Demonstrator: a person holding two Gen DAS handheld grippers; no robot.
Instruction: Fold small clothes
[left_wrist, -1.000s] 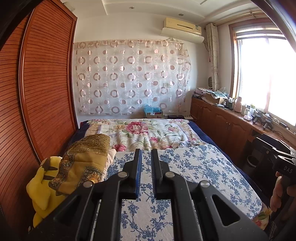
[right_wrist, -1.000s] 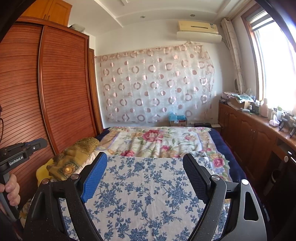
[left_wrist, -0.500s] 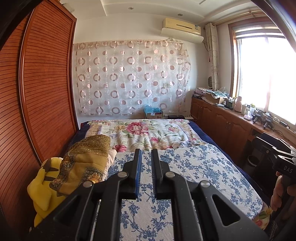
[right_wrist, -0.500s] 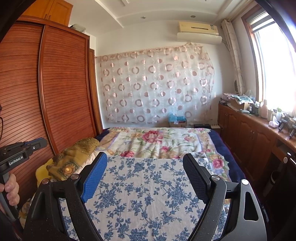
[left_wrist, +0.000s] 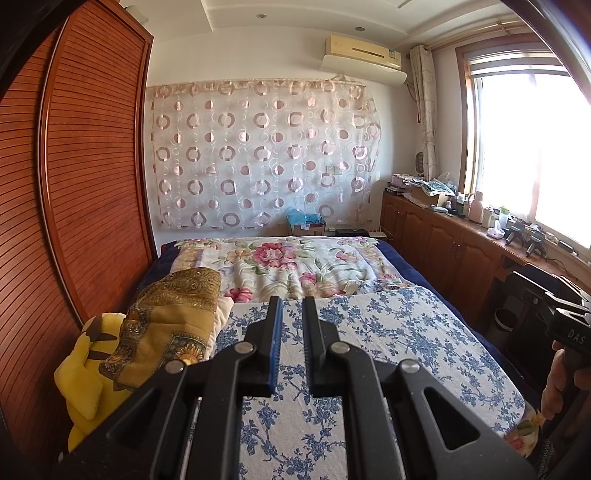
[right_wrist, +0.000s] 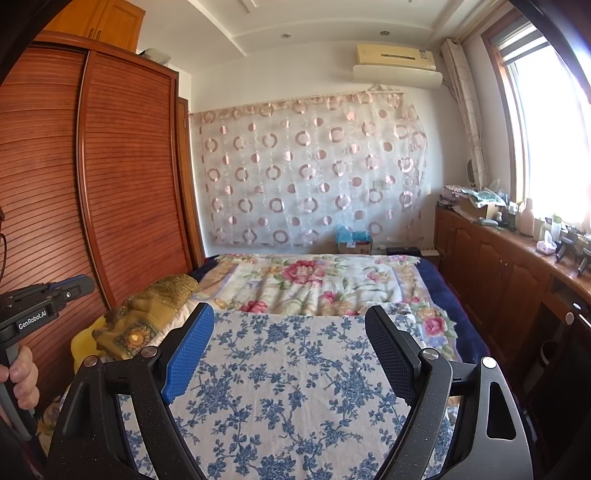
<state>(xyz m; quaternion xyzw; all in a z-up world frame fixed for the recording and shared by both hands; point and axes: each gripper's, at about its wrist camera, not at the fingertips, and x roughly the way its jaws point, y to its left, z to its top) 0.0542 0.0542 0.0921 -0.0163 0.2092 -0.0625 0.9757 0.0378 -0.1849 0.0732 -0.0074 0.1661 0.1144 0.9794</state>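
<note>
Change since a second ago: we see none; both views match the earlier frames, with the bed and both grippers in the same places.
Left gripper (left_wrist: 291, 306): its jaws stand nearly together, a narrow slit of blue-flowered cloth showing between them; nothing is held and nothing is touched.
Left gripper from the other side: in the right wrist view we see its black body at the left edge (right_wrist: 48, 295), held by a hand (right_wrist: 22, 376) wrapped around the handle.
Right gripper (right_wrist: 290, 325): jaws wide apart, one blue pad (right_wrist: 188, 354) and one dark pad on either side of bare bedspread; empty, and clear of the cloth as far as we can tell.
Right gripper from the other side: in the left wrist view only part of its black housing shows at the right edge (left_wrist: 569, 325), with fingers (left_wrist: 554, 384) below it.
Blue-flowered bedspread (right_wrist: 295, 387): lies flat over the near part of the bed, in front of both grippers.
Rose-patterned quilt (left_wrist: 291, 262): spread over the far part of the bed, its near edge meeting the blue-flowered bedspread.
Small clothes: we cannot pick out any small garment on the bed; the only bundled fabric is a golden patterned cloth (left_wrist: 173, 321) heaped at the left edge beside the wardrobe (left_wrist: 92, 192).
Yellow plush toy (left_wrist: 85, 365): partly under the golden cloth, against the wardrobe.
Window side: wooden cabinets (left_wrist: 447, 251) run along the right of the bed, their top crowded with small items.
</note>
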